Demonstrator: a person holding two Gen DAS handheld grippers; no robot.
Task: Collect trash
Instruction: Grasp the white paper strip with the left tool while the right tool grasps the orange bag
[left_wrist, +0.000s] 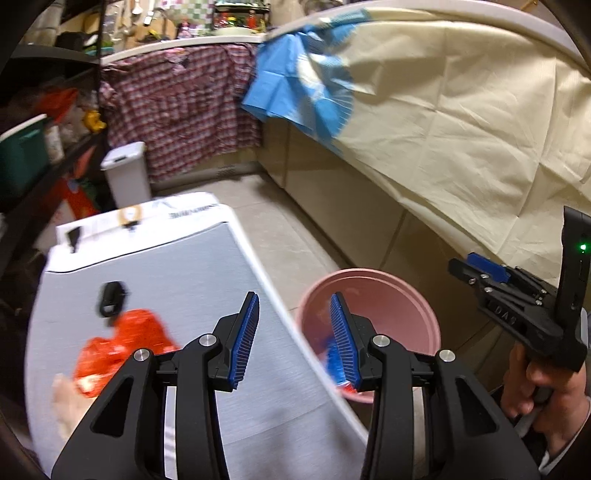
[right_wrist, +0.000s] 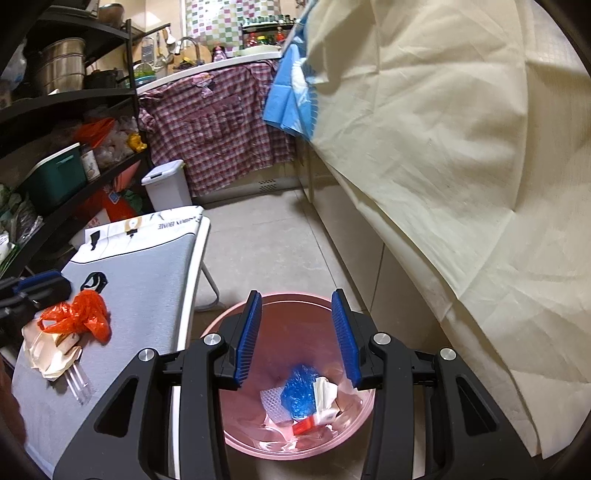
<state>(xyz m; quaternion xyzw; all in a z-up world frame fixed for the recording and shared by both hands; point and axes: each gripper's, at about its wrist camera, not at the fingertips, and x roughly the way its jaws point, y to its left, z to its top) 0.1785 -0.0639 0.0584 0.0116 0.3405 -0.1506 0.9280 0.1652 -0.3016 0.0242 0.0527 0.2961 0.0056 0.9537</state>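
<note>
Trash (right_wrist: 301, 397) inside pink bin (right_wrist: 236, 439)

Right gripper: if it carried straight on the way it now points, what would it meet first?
Probably the pink bin: the open, empty right gripper aims into its mouth, toward the blue wrapper lying inside. Depth is uncertain.

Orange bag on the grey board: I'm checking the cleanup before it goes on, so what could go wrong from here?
The orange bag lies on paper scraps, so a grab may drag them off the board. The pink bin stands below the board's edge, so a dropped piece could miss it.
</note>
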